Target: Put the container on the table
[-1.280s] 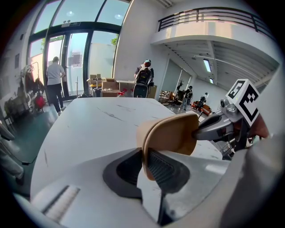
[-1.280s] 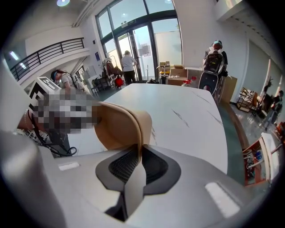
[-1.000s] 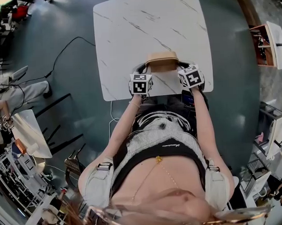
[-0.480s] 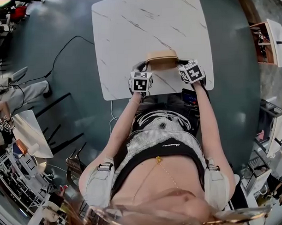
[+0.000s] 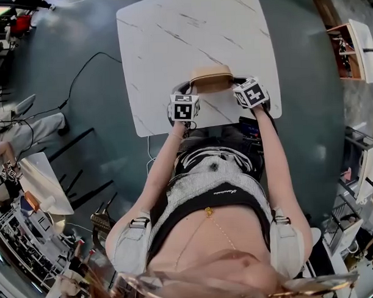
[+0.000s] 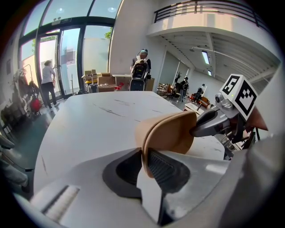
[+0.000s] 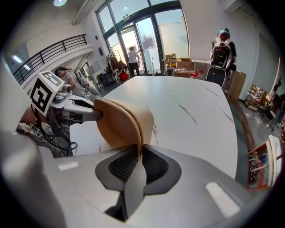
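White marble table (image 5: pixel 170 42), upper centre of the head view: the tan container (image 5: pixel 211 76) has crept slightly up-frame and sits over its near edge. Left gripper view: the left gripper (image 6: pixel 144 162) pinches one rim. Right gripper view: the right gripper (image 7: pixel 138 160) clamps the other. Set-down looks close.

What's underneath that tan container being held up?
The white marble table lies under the container, by the table's near edge. The container's body hides its underside, so contact cannot be judged.

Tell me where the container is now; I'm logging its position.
Head view: the container is over the near edge of the table, gripped at its ends by the left tongs and right tongs.
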A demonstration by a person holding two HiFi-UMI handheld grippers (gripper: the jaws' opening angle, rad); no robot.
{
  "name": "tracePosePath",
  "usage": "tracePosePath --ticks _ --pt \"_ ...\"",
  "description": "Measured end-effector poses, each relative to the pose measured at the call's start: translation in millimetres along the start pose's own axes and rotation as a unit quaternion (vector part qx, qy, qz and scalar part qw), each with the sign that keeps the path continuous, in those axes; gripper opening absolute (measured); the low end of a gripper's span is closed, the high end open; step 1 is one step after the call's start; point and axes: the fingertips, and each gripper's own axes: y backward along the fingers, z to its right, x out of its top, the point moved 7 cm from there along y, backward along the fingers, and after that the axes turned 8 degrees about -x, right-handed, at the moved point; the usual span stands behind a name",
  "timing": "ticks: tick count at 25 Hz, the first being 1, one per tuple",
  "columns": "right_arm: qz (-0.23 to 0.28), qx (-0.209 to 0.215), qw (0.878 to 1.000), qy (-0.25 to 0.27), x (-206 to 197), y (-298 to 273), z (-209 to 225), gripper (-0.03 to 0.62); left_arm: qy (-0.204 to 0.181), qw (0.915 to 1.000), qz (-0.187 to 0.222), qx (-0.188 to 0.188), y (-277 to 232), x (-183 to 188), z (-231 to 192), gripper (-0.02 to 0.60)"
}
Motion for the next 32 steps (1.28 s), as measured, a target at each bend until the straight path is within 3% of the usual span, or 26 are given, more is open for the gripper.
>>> tracePosePath --ticks 4,10,32 --pt "-0.001 -0.007 1.000 0.000 4 0 3 0.061 -0.014 0.9998 -0.017 0.001 -4 4 -3 0.045" --pt "0.004 -0.003 1.000 -0.010 13 -5 9 0.064 -0.004 0.9990 -0.041 -0.018 -8 15 -7 0.051" --pt "0.018 -0.010 0.999 -0.039 22 -17 15 0.074 0.024 0.9995 -0.018 -0.010 -21 22 -21 0.061"
